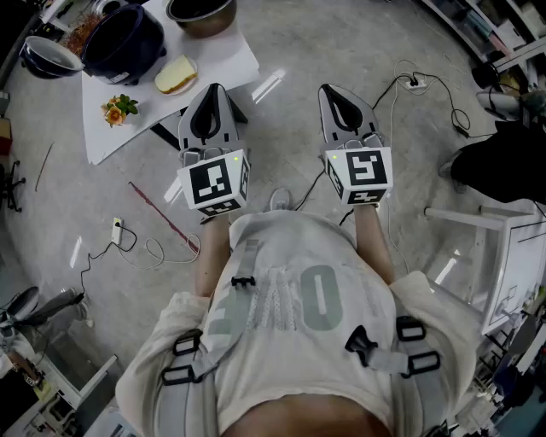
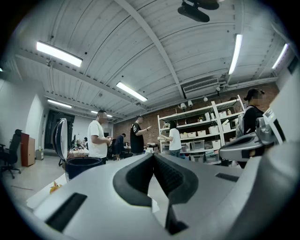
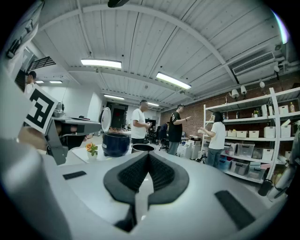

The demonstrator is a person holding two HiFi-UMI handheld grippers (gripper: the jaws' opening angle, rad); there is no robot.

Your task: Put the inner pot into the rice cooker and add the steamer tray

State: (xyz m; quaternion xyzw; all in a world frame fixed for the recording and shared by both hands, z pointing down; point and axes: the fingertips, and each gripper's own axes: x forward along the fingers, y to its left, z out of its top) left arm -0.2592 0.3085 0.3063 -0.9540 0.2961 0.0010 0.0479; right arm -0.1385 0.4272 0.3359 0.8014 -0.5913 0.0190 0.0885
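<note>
The dark blue rice cooker [image 1: 126, 40] stands on a white-covered table [image 1: 235, 58] with its lid [image 1: 47, 56] swung open. To its right on the same table sits the metal inner pot [image 1: 202, 14]. In the right gripper view the cooker [image 3: 116, 143] and the pot [image 3: 142, 148] lie straight ahead, well beyond the jaws. The left gripper view shows the cooker [image 2: 84, 166] at the left. My left gripper [image 1: 215, 86] and right gripper [image 1: 328, 89] are held side by side in front of the table, both shut and empty. I cannot make out a steamer tray.
A yellow piece on a small plate [image 1: 176, 75] and a small flower [image 1: 119, 108] sit near the table's front edge. Cables [image 1: 128, 241] trail over the floor. A white rack [image 1: 503, 256] stands at the right. Several people [image 3: 138, 123] stand by shelves [image 3: 255, 136] beyond.
</note>
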